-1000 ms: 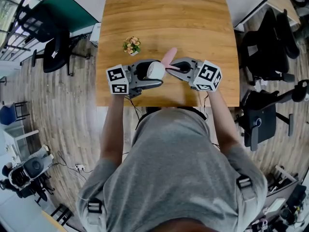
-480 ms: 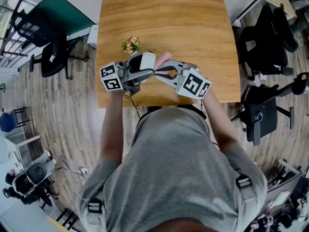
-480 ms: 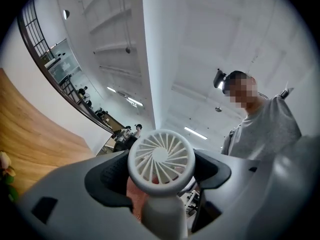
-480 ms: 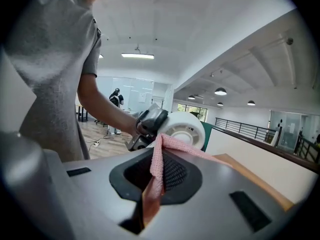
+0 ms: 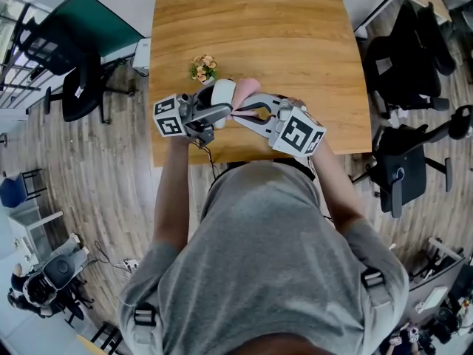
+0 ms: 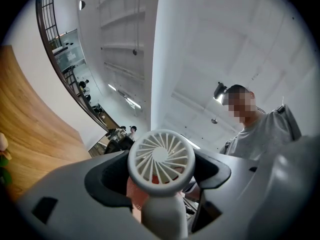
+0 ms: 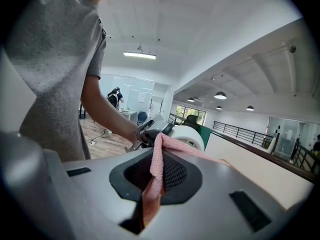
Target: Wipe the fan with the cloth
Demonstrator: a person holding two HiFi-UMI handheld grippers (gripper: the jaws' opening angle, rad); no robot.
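Left gripper (image 5: 216, 112) clamps the white fan (image 6: 161, 158) by its handle; right gripper (image 5: 242, 114) is shut tight on the pink cloth (image 7: 157, 165).
Both grippers meet above the near edge of the wooden desk (image 5: 295, 50). The fan's round grille faces the left gripper's camera, and pink shows through its slats from behind. From the right gripper's jaws the cloth stretches up to the fan's head and lies against it. A small potted plant (image 5: 201, 68) stands on the desk just beyond.
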